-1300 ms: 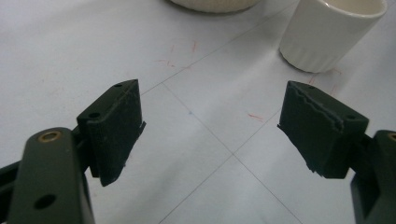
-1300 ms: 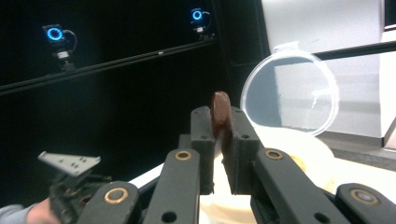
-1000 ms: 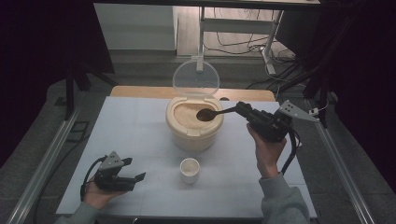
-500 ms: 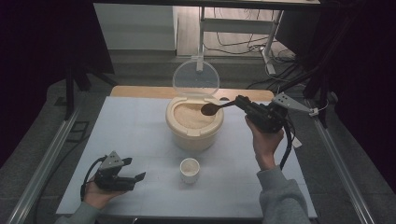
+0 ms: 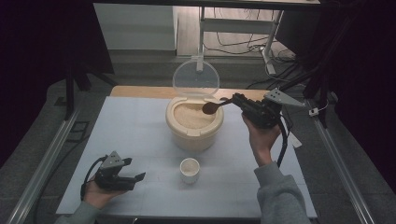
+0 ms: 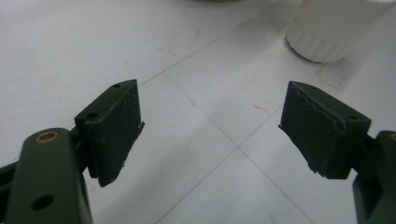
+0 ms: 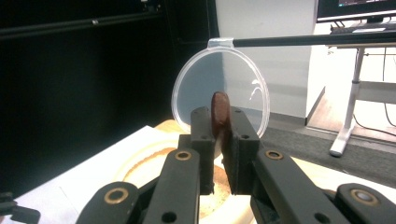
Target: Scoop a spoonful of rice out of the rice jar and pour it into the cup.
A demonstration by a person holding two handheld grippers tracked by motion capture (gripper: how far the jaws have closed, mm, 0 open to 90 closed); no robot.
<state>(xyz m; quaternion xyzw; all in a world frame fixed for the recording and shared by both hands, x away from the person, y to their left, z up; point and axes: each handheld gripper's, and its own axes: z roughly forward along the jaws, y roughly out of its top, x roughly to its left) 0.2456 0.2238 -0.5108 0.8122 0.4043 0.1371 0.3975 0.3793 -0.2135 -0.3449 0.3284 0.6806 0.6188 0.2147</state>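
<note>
Right tongs clamped on the handle of a brown spoon, its dark oval bowl held out over the rim of the container at about three o'clock of the opening. In the right gripper view the spoon stands edge-on between the closed jaws, reddish-brown and smooth. The container is a cream round tub holding pale grain, its clear round lid hinged upright at twelve o'clock. A small white cup stands on the surface at six o'clock of the tub. Left tongs rest at the surface's eight o'clock, jaws apart and empty.
</note>
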